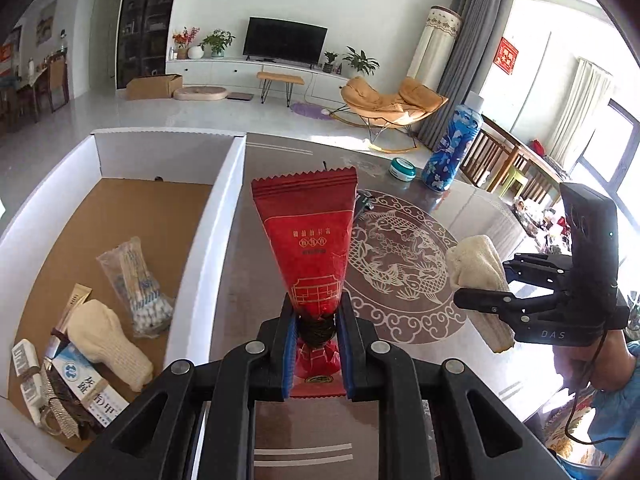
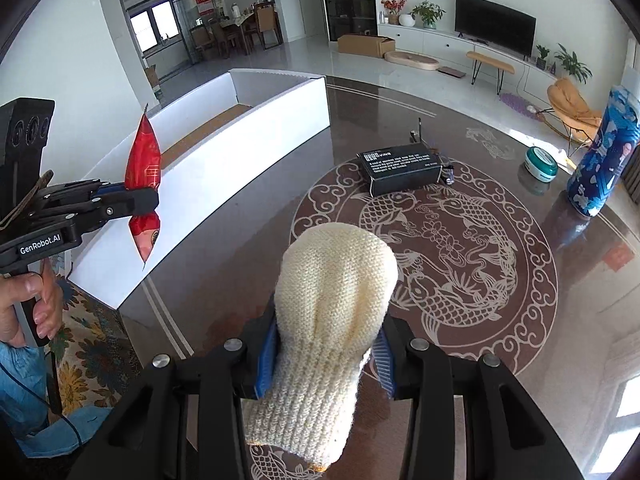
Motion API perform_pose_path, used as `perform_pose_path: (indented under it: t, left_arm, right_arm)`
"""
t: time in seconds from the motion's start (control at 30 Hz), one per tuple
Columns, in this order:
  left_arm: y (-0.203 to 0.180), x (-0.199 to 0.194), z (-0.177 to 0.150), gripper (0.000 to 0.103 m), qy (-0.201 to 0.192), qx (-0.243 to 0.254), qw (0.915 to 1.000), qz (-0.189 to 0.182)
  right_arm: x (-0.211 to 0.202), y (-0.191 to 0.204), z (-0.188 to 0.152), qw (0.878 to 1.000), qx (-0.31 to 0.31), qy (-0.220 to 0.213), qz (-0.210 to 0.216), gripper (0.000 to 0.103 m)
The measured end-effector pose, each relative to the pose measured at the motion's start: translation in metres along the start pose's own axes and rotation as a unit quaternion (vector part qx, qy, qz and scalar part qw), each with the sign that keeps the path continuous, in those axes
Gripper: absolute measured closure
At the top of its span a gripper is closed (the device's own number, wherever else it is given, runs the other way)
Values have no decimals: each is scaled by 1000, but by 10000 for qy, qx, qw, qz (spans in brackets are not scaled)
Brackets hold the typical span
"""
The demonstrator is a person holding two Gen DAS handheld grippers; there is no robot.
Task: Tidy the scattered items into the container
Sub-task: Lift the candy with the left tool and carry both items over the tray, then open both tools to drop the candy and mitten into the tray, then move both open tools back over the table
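My left gripper (image 1: 314,330) is shut on a red snack packet (image 1: 310,240), held up above the dark table just right of the white cardboard box (image 1: 236,200). The same packet (image 2: 143,168) hangs from that gripper (image 2: 146,200) in the right wrist view. My right gripper (image 2: 324,350) is shut on a cream knitted glove (image 2: 336,292), lifted over the table; it shows too at the right of the left wrist view, the glove (image 1: 476,268) pinched in black fingers (image 1: 492,302). Inside the box lie another cream glove (image 1: 108,340), a bag of cotton swabs (image 1: 136,284) and small boxes (image 1: 86,384).
A black box (image 2: 400,168) lies on the table's fish pattern with a small item beside it. A teal round tin (image 2: 541,164) and a tall blue patterned bottle (image 2: 604,152) stand at the far right. A person's hand (image 2: 24,312) grips the left handle.
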State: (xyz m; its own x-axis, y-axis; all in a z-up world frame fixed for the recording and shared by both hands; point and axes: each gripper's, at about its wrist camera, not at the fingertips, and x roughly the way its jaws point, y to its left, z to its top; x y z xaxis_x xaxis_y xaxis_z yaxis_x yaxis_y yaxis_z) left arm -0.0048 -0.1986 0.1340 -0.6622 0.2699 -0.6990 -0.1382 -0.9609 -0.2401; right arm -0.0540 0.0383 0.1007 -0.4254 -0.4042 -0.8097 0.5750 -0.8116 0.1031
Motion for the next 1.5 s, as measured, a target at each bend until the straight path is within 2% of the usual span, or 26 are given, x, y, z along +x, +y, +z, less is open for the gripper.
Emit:
perform_pose_path:
  t: [0.17,0.3,0.47,0.63,0.77,0.83,0.87,0.9,0.93,0.97,1.0,1.13,1.27,1.4,1.5]
  left_arm:
    - [90,-32,27,85,-102,-388,9966,714]
    - [145,-35,44,85,-76,-602,9923,1078]
    - [187,-12,63,85,143,-691,9890,1299]
    - [216,31,66,85,537,-849,9856,1358]
    - [229,64,57,85,883,-889,9821,1407]
    - [231,76,51,84,1062,-907,9790,1486]
    - [232,82,48,76,1155,-911,9764,1580]
    - [232,86,47,58,1216,-910,9741,1678]
    - [232,88,46,47,1223,-901,9729,1745]
    - [232,88,45,29,1186,-889,9724,1803]
    - [231,87,44,24,1129,-887,9720,1862]
    - [225,76,41,23,978,-957,9719,1917]
    - [201,56,41,23,740,-789,9742,1980]
    - [159,36,45,23,503,-484,9809,1816]
    - [115,22,42,23,386,-174,9866,1576]
  right_arm:
    - [11,68,79,9975,-477,-340,401,62]
    - [26,129,137,9919,-903,-591,674,62]
    - [66,185,193,9855,-1271,-709,869,62]
    - [126,205,222,9878,-1305,-511,685,61]
    - [172,202,226,9903,-1298,-216,444,61]
    - [190,197,226,9914,-1239,-121,410,56]
    - [199,195,226,9922,-1170,-38,431,42]
    - [207,192,226,9932,-1078,29,444,14]
    - [212,189,226,9941,-988,32,455,1]
    - [213,186,226,9946,-912,-30,491,0]
    - [213,183,226,9951,-822,-86,546,0]
    - [204,170,223,9959,-470,-383,664,0]
    - [174,154,204,9937,-373,-931,500,0]
    - [150,109,167,9926,-49,-1184,254,0]
    - [144,66,123,9947,80,-1014,-173,0]
